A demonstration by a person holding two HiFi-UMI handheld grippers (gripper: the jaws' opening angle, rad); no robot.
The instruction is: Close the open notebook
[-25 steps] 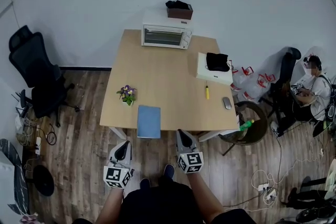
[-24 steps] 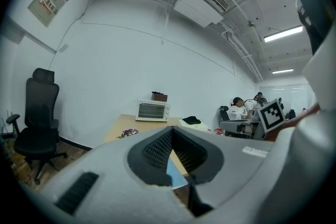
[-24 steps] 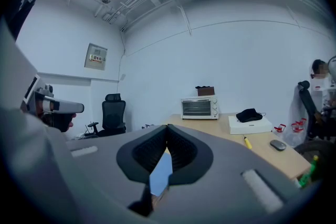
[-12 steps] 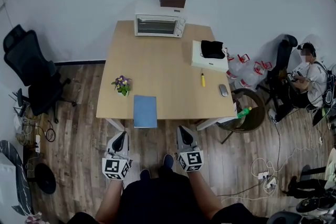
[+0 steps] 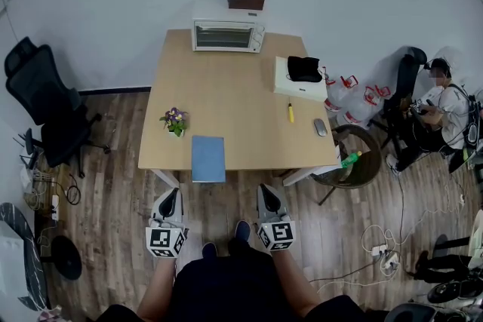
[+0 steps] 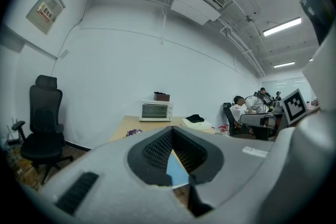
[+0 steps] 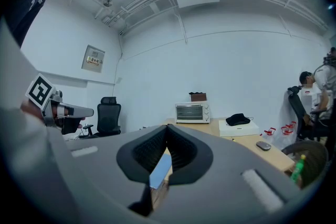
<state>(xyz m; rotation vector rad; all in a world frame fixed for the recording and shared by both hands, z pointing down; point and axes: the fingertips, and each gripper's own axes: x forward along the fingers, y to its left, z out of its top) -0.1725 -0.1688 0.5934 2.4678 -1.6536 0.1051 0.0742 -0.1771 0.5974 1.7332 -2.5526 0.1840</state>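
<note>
A blue notebook (image 5: pixel 208 158) lies flat with its cover down at the front edge of the wooden table (image 5: pixel 226 98). Both grippers hang over the floor just short of that edge, apart from the notebook. My left gripper (image 5: pixel 171 196) is shut with nothing in it, a little left of the notebook. My right gripper (image 5: pixel 266 191) is also shut and empty, to its right. In the left gripper view the jaws (image 6: pixel 171 128) meet at their tips, and a strip of the notebook (image 6: pixel 176 170) shows below them. The right gripper view shows the same: closed tips (image 7: pixel 167 127) with the notebook (image 7: pixel 160 170) beyond.
On the table stand a toaster oven (image 5: pixel 227 35), a white box (image 5: pixel 302 90) with a black cloth, a yellow pen (image 5: pixel 290 113), a mouse (image 5: pixel 320 127) and a small flower pot (image 5: pixel 175 121). A black office chair (image 5: pixel 41 105) stands left; a seated person (image 5: pixel 441 113) and a round bin (image 5: pixel 361 166) are right.
The head view has shifted slightly, so the table sits higher in the picture. Both grippers have dropped a little toward the body. The notebook has not moved.
</note>
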